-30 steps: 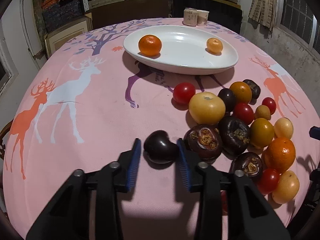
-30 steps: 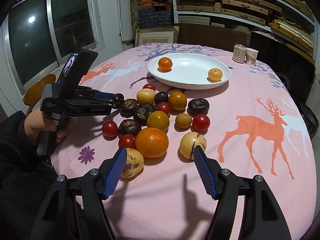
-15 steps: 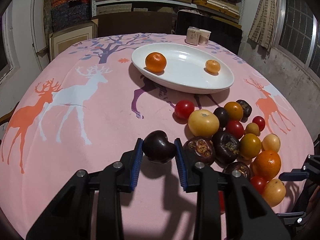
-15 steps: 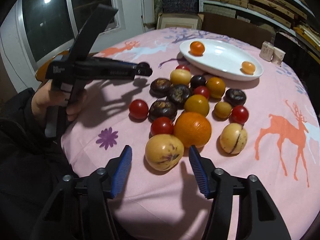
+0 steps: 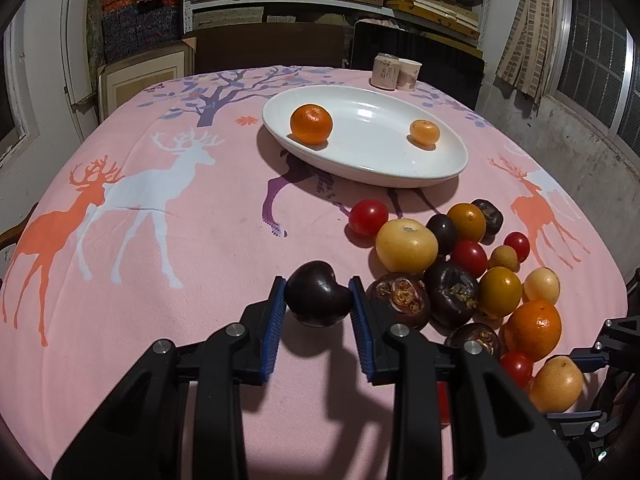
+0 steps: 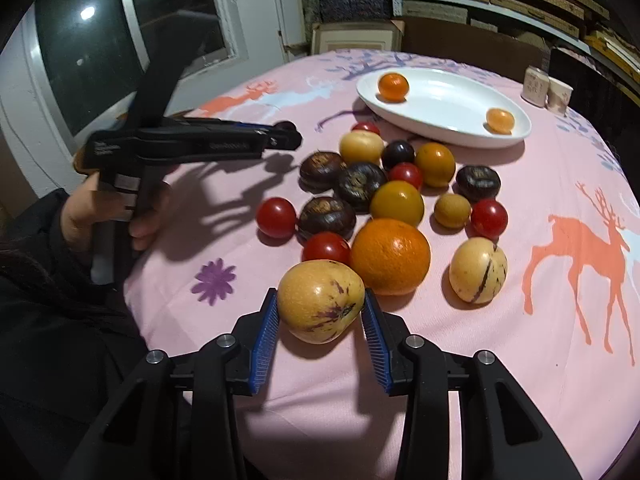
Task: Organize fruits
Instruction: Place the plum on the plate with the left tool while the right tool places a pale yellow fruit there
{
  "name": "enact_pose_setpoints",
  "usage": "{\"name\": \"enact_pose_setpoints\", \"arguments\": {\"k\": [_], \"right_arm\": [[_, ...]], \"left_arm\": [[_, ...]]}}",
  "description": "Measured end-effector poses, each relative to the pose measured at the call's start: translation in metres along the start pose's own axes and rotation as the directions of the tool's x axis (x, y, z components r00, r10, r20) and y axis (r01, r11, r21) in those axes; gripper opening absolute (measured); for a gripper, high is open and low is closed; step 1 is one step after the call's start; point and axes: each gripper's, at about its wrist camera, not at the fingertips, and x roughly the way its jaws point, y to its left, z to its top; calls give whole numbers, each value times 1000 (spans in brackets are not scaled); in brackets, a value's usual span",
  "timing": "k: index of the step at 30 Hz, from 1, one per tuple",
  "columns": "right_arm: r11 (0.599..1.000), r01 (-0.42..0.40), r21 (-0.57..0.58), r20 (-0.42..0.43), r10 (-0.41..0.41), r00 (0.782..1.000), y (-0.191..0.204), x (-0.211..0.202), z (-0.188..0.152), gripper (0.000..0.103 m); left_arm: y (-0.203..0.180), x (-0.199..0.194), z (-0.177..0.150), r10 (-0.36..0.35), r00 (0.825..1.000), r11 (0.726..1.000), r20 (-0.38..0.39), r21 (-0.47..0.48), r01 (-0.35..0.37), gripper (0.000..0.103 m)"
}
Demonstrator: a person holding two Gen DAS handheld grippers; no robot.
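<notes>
Dark fruit (image 5: 318, 300) pinched in left claw (image 5: 318, 306), right claw (image 6: 319, 312) closing around yellow fruit (image 6: 320, 300), hand (image 6: 104, 216) only in right view

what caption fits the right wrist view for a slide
Right gripper fingers closing around a yellow purple-streaked fruit beside the orange.
</notes>
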Motion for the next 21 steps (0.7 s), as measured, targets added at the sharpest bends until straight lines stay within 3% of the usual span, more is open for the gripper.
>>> {"name": "enact_pose_setpoints", "arguments": {"k": [5,11,21], "right_arm": [[1000,-17,-14,62,18,998,0,-15,2,42],[995,-3,101,106,-8,994,-32,-26,14,42],[980,15,200,199,-55,978,-87,-36,70,42]], "left_arm": [[1,-1,0,-3,1000,1000,5,-3,3,31],[1,-3,7,-27,1000,1000,-11,-11,27,31],[-27,3,72,-60,998,997,26,53,59,31]]}}
